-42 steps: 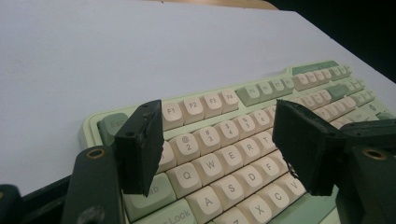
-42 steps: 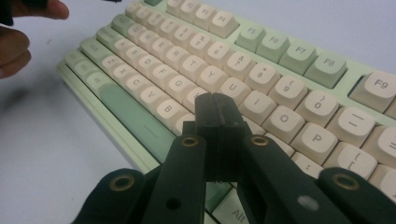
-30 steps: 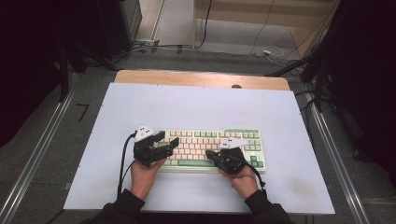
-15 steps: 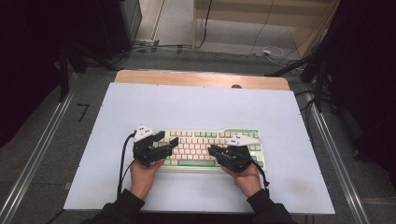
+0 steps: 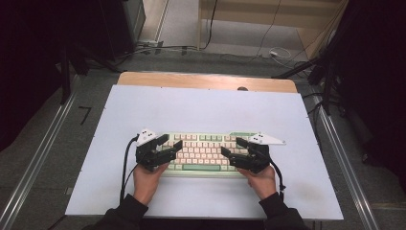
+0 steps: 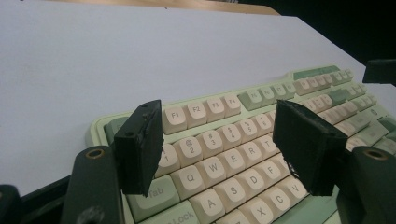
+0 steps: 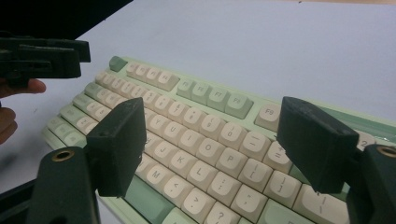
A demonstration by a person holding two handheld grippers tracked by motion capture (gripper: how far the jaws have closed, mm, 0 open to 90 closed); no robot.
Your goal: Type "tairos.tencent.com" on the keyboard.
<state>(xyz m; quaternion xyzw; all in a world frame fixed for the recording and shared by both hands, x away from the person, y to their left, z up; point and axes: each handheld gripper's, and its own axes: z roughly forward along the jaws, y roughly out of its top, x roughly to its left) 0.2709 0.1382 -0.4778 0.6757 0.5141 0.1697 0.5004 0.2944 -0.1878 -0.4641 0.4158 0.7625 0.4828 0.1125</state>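
One keyboard (image 5: pixel 203 153), pale green with cream keycaps, is lying flat near the front edge of the white table (image 5: pixel 201 110), its long side running across in front of the person. Both grippers are hovering over it, one at each end. The left gripper (image 5: pixel 170 142) is hanging above the left block of keys, around Tab, Q and the number row in the left gripper view; its jaws are standing well apart with nothing between them and no key pressed. The right gripper (image 5: pixel 231 146) is sitting above the right half of the letters, about the O, P and bracket keys in the right gripper view. Its jaws have just been opening, and they are now standing wide with only air between them, clear of the keycaps.

By my reading, the work in hand is pressing or typing on the keys, and the right gripper is lifting off between strokes. A next stroke is likely calling for closing the jaws to a narrow tip, lining it up over a single key and dipping straight down, so that neighbouring caps are not being caught.
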